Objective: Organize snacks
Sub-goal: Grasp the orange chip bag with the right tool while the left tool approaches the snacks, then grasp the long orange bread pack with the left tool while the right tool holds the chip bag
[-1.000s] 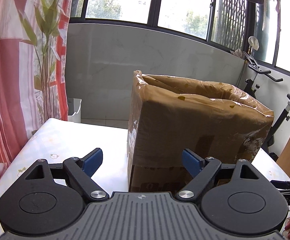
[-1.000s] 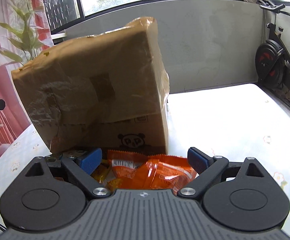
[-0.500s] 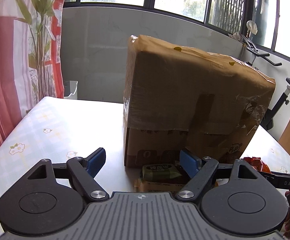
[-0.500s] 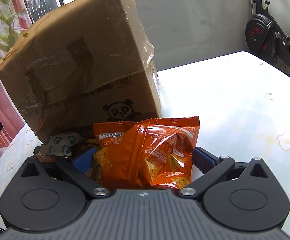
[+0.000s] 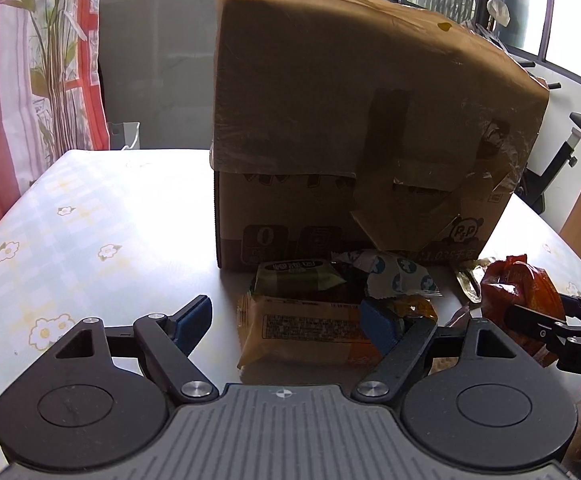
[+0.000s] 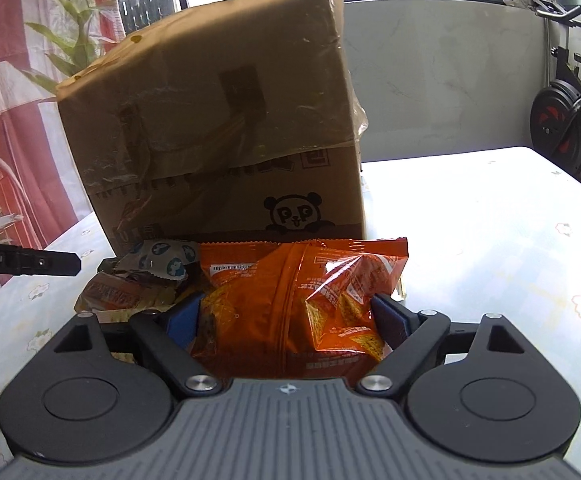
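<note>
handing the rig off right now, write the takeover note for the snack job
Left gripper: open, over the yellow-orange flat snack packet, not gripping it.
Right gripper: jaws closing around the orange crinkly chip bag; no firm grip confirmed.
Things: snacks lie in a pile on the floral-cloth table before the tall taped brown cardboard box; green-labelled packet and white blue-spotted wrapper nearest it.
Done: nothing sorted.
Left: pick up and organise every snack.
</note>
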`<act>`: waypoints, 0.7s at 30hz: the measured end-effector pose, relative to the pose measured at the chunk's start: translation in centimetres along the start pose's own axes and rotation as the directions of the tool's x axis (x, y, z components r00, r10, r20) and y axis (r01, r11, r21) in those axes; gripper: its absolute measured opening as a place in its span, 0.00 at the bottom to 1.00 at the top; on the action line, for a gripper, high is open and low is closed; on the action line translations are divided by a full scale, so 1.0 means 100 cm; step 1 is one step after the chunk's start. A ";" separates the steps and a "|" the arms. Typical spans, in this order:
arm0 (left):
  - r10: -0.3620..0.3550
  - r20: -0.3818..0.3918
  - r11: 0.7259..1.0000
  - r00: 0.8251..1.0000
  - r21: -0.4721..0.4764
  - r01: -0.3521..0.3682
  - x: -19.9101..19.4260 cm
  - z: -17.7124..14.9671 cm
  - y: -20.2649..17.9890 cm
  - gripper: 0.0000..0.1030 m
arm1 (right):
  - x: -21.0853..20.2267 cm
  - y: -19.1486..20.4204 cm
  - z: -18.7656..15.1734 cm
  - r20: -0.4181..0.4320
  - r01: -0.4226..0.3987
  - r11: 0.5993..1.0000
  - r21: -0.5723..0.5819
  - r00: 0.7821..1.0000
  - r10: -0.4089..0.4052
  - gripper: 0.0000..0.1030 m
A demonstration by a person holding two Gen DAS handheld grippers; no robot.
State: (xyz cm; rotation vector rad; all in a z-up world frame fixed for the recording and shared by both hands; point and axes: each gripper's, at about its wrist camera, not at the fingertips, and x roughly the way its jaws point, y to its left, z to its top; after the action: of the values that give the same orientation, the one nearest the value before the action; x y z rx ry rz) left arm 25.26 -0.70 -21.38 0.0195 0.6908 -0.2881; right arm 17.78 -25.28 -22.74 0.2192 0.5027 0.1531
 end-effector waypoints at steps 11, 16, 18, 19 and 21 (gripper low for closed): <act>0.010 -0.142 0.976 0.990 -0.213 -0.040 0.021 -0.003 0.000 0.59 | -0.002 -0.006 -0.003 0.031 -0.035 0.999 0.022 0.999 0.034 0.84; 0.010 -0.152 0.933 0.988 -0.353 -0.064 0.025 0.002 0.011 0.61 | -0.003 -0.008 -0.003 0.034 -0.046 0.998 0.031 0.998 0.045 0.84; 0.050 -0.161 0.926 0.986 -0.362 -0.106 0.030 0.005 0.013 0.63 | -0.003 -0.008 -0.003 0.035 -0.054 0.998 0.033 0.998 0.053 0.84; 0.060 -0.174 0.925 0.983 -0.361 -0.121 0.034 0.006 0.014 0.63 | -0.003 -0.009 -0.003 0.034 -0.059 0.998 0.036 0.998 0.057 0.84; 0.062 -0.163 0.917 0.985 -0.380 -0.121 0.040 0.006 0.014 0.66 | -0.004 -0.012 -0.003 0.036 -0.064 0.997 0.044 0.997 0.062 0.84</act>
State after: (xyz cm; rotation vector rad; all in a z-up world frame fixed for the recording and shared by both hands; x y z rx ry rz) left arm 28.90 -0.45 -23.53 -0.3087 0.8829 -0.0544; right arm 17.33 -26.42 -23.11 0.2818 0.4652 0.1992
